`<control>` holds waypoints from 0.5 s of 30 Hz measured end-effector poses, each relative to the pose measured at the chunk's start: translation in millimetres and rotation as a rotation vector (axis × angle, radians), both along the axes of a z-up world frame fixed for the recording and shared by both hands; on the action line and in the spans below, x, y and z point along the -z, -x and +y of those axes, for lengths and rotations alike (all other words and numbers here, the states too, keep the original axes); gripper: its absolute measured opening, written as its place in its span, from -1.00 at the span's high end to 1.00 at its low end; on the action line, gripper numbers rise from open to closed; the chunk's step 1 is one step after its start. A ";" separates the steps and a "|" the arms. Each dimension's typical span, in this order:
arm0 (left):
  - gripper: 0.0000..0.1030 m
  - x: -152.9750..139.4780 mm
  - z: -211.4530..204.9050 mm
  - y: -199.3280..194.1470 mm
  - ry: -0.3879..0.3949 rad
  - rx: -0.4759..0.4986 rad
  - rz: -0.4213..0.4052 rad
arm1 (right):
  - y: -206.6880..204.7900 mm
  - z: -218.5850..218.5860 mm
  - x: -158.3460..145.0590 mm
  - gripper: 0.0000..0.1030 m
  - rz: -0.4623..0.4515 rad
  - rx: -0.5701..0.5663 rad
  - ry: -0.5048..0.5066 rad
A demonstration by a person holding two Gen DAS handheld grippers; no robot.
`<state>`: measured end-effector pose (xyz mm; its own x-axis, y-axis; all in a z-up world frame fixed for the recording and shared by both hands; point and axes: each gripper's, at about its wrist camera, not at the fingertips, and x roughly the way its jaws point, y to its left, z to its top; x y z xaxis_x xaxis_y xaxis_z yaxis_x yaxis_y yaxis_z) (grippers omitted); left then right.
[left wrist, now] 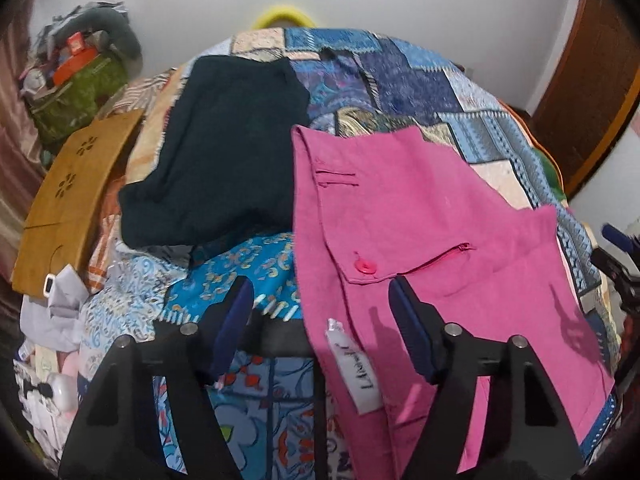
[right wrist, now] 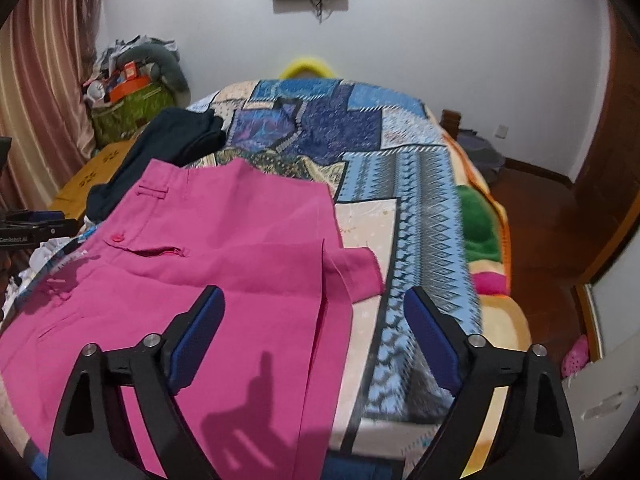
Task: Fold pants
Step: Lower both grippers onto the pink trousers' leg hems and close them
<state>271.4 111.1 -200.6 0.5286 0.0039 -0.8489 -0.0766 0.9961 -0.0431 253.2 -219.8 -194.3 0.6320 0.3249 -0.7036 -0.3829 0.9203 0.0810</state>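
Note:
Pink pants (left wrist: 420,216) lie folded on the patchwork bedspread (left wrist: 400,80), waistband and pink button toward the left, a white label hanging at the near edge. They also show in the right wrist view (right wrist: 224,248), with one folded corner sticking out to the right. My left gripper (left wrist: 320,304) is open and empty, above the pants' near left edge. My right gripper (right wrist: 316,312) is open and empty, above the pants' near right edge. The bedspread also shows in the right wrist view (right wrist: 360,128).
A dark folded garment (left wrist: 224,152) lies on the bed left of the pants, also in the right wrist view (right wrist: 168,148). A brown wooden piece (left wrist: 68,196) and a cluttered green bag (left wrist: 76,92) stand at the left. Wooden floor (right wrist: 540,220) lies right of the bed.

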 end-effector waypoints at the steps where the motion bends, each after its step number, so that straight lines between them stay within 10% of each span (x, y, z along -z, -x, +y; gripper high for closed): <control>1: -0.28 1.7 -2.0 -3.7 0.008 0.018 0.015 | -4.6 0.9 2.3 -0.61 0.008 -0.011 0.002; 15: 0.01 43.2 -13.5 -29.8 0.170 0.129 0.239 | -63.7 7.5 44.1 0.13 0.220 -0.106 -0.058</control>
<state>301.2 97.6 -243.9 0.3013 -0.2027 -0.9317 0.0217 0.9783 -0.2058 317.0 -212.3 -238.4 0.4263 0.4249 -0.7985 -0.4440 0.8674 0.2245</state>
